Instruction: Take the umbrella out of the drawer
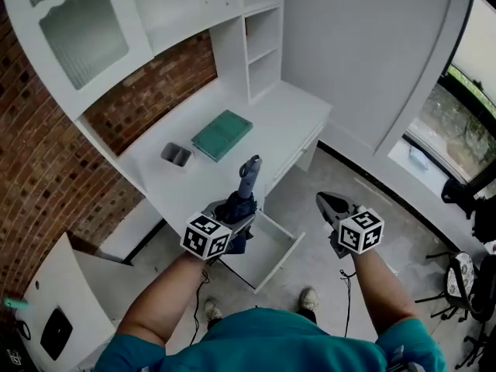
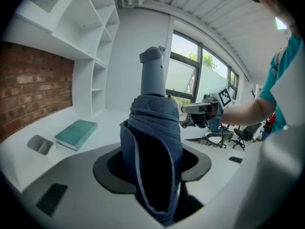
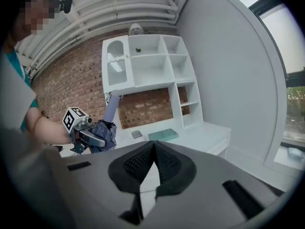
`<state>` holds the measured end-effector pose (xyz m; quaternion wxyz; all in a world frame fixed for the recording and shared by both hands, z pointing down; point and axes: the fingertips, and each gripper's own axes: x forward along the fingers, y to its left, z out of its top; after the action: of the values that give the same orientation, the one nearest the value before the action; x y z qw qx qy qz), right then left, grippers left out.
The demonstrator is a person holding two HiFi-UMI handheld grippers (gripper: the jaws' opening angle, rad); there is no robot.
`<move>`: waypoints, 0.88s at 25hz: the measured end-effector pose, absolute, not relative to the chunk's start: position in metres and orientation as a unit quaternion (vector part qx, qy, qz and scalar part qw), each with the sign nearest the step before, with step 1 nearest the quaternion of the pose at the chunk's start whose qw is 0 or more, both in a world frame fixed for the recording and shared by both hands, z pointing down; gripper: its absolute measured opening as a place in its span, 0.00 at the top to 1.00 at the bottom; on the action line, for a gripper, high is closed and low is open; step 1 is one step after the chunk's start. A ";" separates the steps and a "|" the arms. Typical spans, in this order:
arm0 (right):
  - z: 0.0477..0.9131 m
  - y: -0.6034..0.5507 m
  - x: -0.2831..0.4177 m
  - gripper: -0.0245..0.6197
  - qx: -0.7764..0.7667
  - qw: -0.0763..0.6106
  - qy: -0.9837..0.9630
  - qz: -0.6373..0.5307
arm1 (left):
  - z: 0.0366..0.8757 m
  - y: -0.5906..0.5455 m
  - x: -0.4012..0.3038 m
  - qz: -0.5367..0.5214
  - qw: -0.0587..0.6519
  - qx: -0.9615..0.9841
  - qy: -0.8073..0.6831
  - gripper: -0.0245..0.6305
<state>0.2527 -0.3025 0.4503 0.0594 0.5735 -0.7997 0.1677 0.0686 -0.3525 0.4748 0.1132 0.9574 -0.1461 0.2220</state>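
Observation:
A folded blue umbrella (image 1: 242,201) with a grey handle (image 1: 249,169) stands upright in my left gripper (image 1: 235,217), which is shut on its fabric bundle. In the left gripper view the umbrella (image 2: 155,142) fills the gap between the jaws, handle end up. It hangs in the air above the open white drawer (image 1: 273,248) of the desk (image 1: 291,111). My right gripper (image 1: 327,202) is held to the right at about the same height, shut with nothing in it; its pads (image 3: 164,163) meet at the tips. The right gripper view also shows the umbrella (image 3: 106,128).
On the desk lie a green book (image 1: 222,134) and a small grey box (image 1: 177,155). White shelves (image 1: 263,49) rise behind it against a brick wall (image 1: 147,91). Office chairs (image 1: 465,277) stand at the right by a window. The person's shoes (image 1: 308,297) are near the drawer.

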 end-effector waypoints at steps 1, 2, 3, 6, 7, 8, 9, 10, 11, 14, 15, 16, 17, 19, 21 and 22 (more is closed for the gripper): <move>0.432 -0.304 0.246 0.93 0.569 0.055 -0.805 0.159 | 0.456 -0.353 0.060 0.205 0.114 0.960 -0.154 0.61; 0.414 -0.306 0.240 0.93 0.565 0.052 -0.809 0.151 | 0.437 -0.355 0.052 0.189 0.113 0.962 -0.161 0.61; 0.398 -0.307 0.235 0.93 0.562 0.050 -0.813 0.144 | 0.419 -0.356 0.044 0.174 0.111 0.964 -0.166 0.60; 0.354 -0.312 0.221 0.93 0.550 0.039 -0.823 0.135 | 0.370 -0.361 0.019 0.129 0.109 0.969 -0.177 0.60; 0.341 -0.314 0.216 0.93 0.545 0.033 -0.827 0.133 | 0.355 -0.363 0.010 0.116 0.110 0.970 -0.182 0.60; 0.328 -0.317 0.212 0.93 0.542 0.028 -0.830 0.131 | 0.342 -0.365 0.001 0.106 0.109 0.971 -0.186 0.60; 0.315 -0.320 0.208 0.93 0.539 0.023 -0.833 0.127 | 0.329 -0.368 -0.007 0.097 0.107 0.971 -0.190 0.60; 0.303 -0.324 0.204 0.93 0.536 0.019 -0.835 0.121 | 0.316 -0.371 -0.014 0.090 0.102 0.971 -0.195 0.60; 0.291 -0.328 0.201 0.93 0.533 0.016 -0.838 0.115 | 0.304 -0.374 -0.020 0.083 0.097 0.972 -0.199 0.60; 0.261 -0.338 0.188 0.93 0.525 0.011 -0.846 0.097 | 0.272 -0.380 -0.038 0.062 0.089 0.971 -0.212 0.60; 0.253 -0.340 0.184 0.93 0.522 0.011 -0.848 0.093 | 0.263 -0.382 -0.043 0.054 0.089 0.971 -0.216 0.60; 0.245 -0.344 0.180 0.93 0.520 0.011 -0.849 0.089 | 0.254 -0.384 -0.047 0.046 0.089 0.971 -0.219 0.60; 0.237 -0.347 0.177 0.93 0.518 0.012 -0.851 0.083 | 0.245 -0.386 -0.051 0.038 0.087 0.970 -0.223 0.60; 0.222 -0.354 0.173 0.93 0.514 0.014 -0.855 0.072 | 0.229 -0.389 -0.057 0.024 0.085 0.969 -0.229 0.60; 0.210 -0.358 0.170 0.93 0.512 0.012 -0.856 0.068 | 0.218 -0.389 -0.061 0.016 0.085 0.969 -0.231 0.60; 0.206 -0.359 0.170 0.93 0.512 0.010 -0.856 0.067 | 0.214 -0.389 -0.062 0.015 0.085 0.969 -0.231 0.60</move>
<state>0.1699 -0.3592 0.2058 0.0096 0.5118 -0.8565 0.0669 -0.0624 -0.3893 0.2139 0.0849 0.9692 -0.2309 0.0150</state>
